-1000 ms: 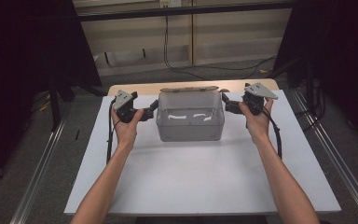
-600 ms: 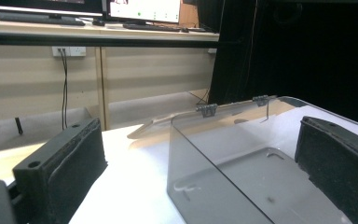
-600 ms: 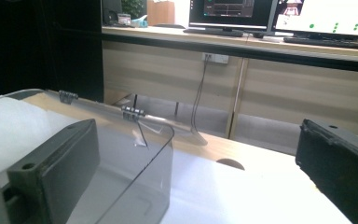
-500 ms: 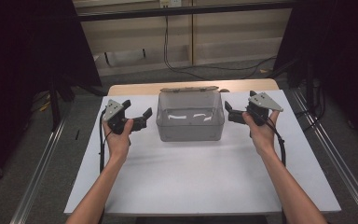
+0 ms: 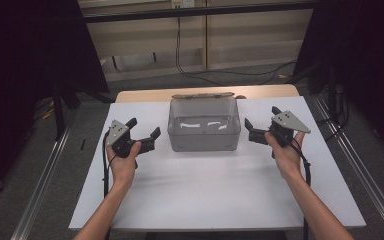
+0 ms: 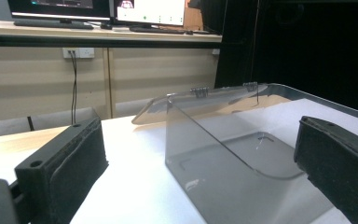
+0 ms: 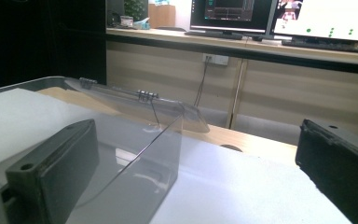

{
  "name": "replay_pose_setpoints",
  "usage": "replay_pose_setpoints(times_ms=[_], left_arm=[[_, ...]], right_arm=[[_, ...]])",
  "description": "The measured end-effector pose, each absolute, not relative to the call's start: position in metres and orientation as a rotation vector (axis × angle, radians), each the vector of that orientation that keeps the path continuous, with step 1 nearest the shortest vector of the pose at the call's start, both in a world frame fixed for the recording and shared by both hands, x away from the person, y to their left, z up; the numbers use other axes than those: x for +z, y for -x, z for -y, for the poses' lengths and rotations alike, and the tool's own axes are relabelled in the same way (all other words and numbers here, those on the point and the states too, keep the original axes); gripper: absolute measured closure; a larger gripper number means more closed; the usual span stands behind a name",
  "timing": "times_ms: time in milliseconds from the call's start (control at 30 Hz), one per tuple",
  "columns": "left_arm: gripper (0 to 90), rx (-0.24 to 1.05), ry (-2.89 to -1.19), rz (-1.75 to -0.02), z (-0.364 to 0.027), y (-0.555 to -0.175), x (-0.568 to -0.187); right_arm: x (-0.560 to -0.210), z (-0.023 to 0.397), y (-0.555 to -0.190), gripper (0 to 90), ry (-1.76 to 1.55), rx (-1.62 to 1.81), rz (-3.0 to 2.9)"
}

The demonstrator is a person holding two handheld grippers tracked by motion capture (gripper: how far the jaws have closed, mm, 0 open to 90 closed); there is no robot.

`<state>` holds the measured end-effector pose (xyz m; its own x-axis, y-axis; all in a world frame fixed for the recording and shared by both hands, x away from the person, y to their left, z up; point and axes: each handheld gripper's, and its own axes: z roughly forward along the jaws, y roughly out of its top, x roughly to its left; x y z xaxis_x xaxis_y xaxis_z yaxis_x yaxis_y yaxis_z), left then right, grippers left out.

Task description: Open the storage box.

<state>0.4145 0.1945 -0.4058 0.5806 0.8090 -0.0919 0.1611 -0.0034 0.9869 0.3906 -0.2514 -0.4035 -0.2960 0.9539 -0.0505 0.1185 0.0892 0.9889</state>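
Note:
A clear plastic box (image 5: 204, 127) stands at the middle back of the white table top (image 5: 205, 195), its hinged lid (image 5: 202, 95) lying open behind it. The box looks empty. My left gripper (image 5: 143, 128) hovers open a short way left of the box, jaws pointing toward it. On the box's other side my right gripper (image 5: 261, 121) is open too, also a little apart from it. In the left gripper view the box (image 6: 242, 154) lies ahead between the wide-spread jaws of that gripper (image 6: 200, 172). The right gripper view shows the box's corner (image 7: 135, 154) ahead of the right gripper (image 7: 196, 177).
A wooden strip (image 5: 145, 95) edges the table behind the white sheet. Metal rails (image 5: 45, 185) run along both sides on the floor. A bench with monitors (image 7: 326, 18) stands beyond the table, and cables (image 5: 180, 50) hang down the wall.
Both grippers have drawn back from the box's side walls, outward and toward the person. The box has stayed put.

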Motion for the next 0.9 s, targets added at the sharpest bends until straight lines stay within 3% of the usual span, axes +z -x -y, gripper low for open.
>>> replay_pose_setpoints(times_ms=[900], left_arm=[[2.8,0.647,-1.484,-0.889,-0.221,-0.353,-0.423]], right_arm=[[-0.415,0.278,-0.323,0.0,-1.128,1.299,-1.524]])
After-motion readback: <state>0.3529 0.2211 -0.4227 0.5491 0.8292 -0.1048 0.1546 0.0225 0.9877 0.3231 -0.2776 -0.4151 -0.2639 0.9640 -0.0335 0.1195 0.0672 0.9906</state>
